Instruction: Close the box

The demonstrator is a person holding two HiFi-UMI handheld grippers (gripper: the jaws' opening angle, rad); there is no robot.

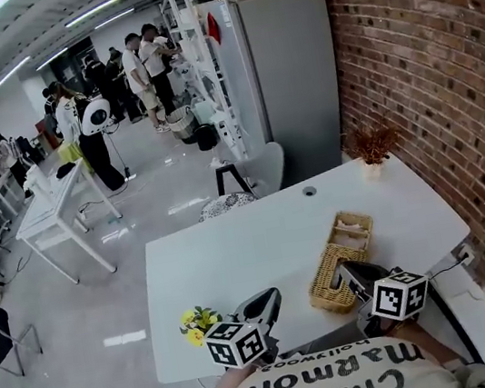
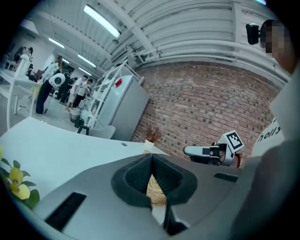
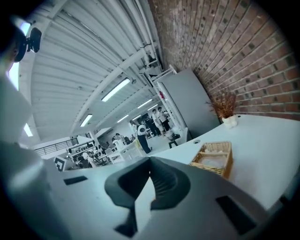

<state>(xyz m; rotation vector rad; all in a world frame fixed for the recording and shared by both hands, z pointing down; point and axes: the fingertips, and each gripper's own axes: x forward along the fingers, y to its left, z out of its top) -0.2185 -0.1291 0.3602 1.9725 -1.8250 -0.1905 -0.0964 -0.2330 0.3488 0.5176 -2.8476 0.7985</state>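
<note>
From the head view, one wicker box [image 1: 362,219] sat open in the lower right of the frame on the one white desk [image 1: 234,254]. What looked like its lid [image 1: 333,282] was thrown back toward the bottom edge. Two tools hung low in the frame. The left hand-held gripper [image 1: 265,302] was just right of the one bunch of yellow flowers [image 1: 198,323], and the right hand-held gripper [image 1: 352,273] was over the lid. One potted dry plant [image 1: 373,146] stood at the desk's far corner and one chair [image 1: 261,169] beyond it. People filled the upper left (too many and too small to count).

In the left gripper view, the left hand-held gripper [image 2: 151,157] had its jaws pressed together on nothing, with wicker [image 2: 154,190] showing below them. The flowers [image 2: 16,180] sat at the lower left, close enough that a careless swing could knock them over. The right hand-held gripper [image 2: 190,151] showed at centre right.

In the right gripper view, the right hand-held gripper [image 3: 150,161] was likewise closed and empty. The box [image 3: 228,161] lay to the right with something pale inside. With both tools closed, I judged the lid would have to be nudged over. A light box on a smooth desk might skid or tip, and anything standing proud inside might stop the lid seating.
</note>
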